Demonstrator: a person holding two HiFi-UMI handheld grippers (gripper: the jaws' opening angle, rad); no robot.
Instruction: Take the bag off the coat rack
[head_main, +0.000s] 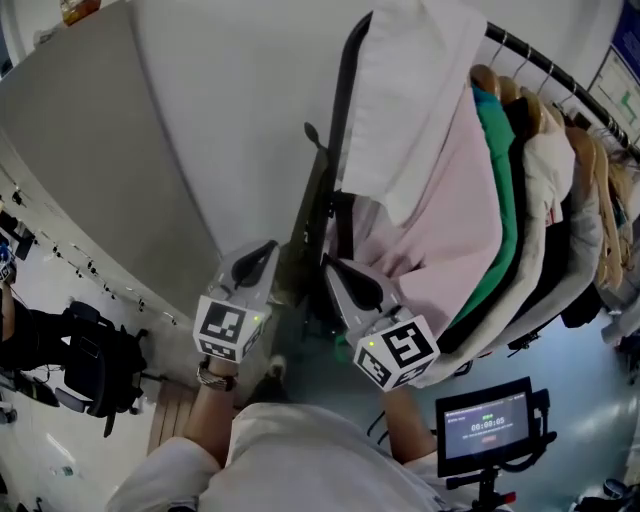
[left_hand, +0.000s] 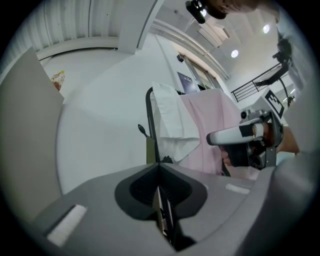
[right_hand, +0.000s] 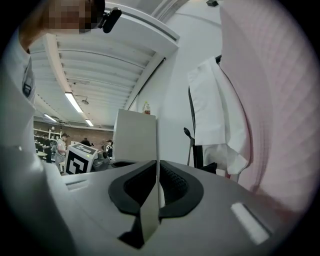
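A dark olive bag (head_main: 303, 250) hangs low on the black upright of the coat rack (head_main: 345, 110), under a small hook; in the left gripper view the bag (left_hand: 150, 151) shows as an olive strip beside the post. A white garment (head_main: 420, 90) and a pink one (head_main: 450, 230) hang just right of it. My left gripper (head_main: 262, 255) points at the bag from the left, its jaws together with nothing between them (left_hand: 159, 186). My right gripper (head_main: 345, 275) is close to the bag's right side, against the pink cloth. Its jaws (right_hand: 158, 175) stand nearly together and hold nothing.
More clothes, green (head_main: 500, 190), black and cream, crowd the rail (head_main: 540, 60) to the right. A grey partition (head_main: 100, 150) and a white wall stand behind the rack. A small monitor on a stand (head_main: 487, 425) is at lower right, and black equipment (head_main: 90, 365) at lower left.
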